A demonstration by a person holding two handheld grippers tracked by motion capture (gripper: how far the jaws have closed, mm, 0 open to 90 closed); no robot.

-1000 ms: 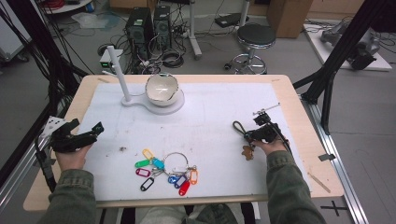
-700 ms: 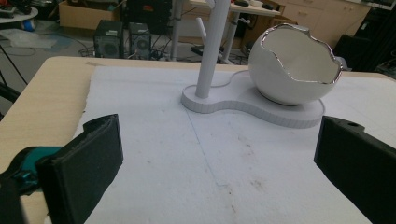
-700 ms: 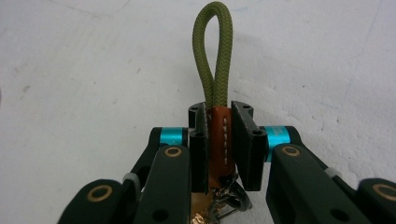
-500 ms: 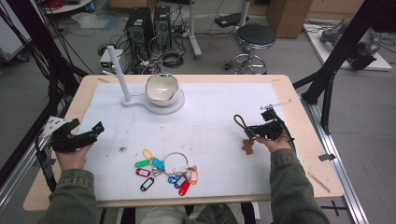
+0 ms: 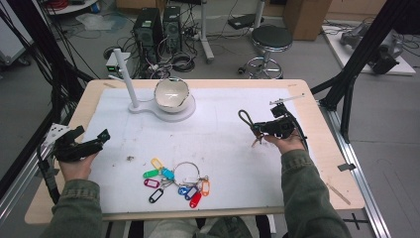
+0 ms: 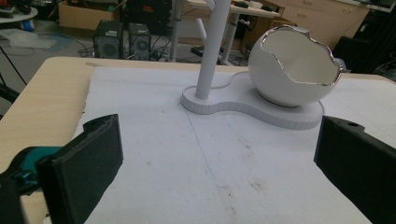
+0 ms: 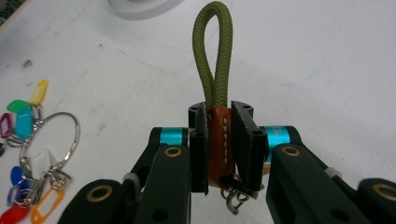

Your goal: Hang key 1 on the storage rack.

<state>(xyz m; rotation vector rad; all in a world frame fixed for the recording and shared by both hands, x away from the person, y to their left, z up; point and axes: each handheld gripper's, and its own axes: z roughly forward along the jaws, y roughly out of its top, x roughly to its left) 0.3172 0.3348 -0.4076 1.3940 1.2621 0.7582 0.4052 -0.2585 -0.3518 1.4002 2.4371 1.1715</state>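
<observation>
My right gripper (image 5: 258, 131) (image 7: 219, 145) is shut on a key strap. Its pads squeeze the brown leather band (image 7: 219, 140), and the olive rope loop (image 5: 244, 118) (image 7: 213, 60) sticks out past the jaws. A small metal clip hangs below the band. The strap is held off the white mat (image 5: 223, 148) at the right side. A metal ring with several coloured key tags (image 5: 178, 179) (image 7: 32, 154) lies near the front middle of the mat. My left gripper (image 5: 93, 142) (image 6: 217, 149) rests at the table's left edge, open with nothing between its pads, facing the white stand.
A white stand with an upright post (image 5: 126, 74) (image 6: 212, 46) and a cracked-egg bowl (image 5: 172, 94) (image 6: 294, 65) sits at the back left of the mat. Black frame legs flank the table (image 5: 322, 148). Computers, cables and a stool stand on the floor beyond.
My right hand has risen and shifted slightly toward the back, lifting the strap off the mat. The left hand has not moved.
</observation>
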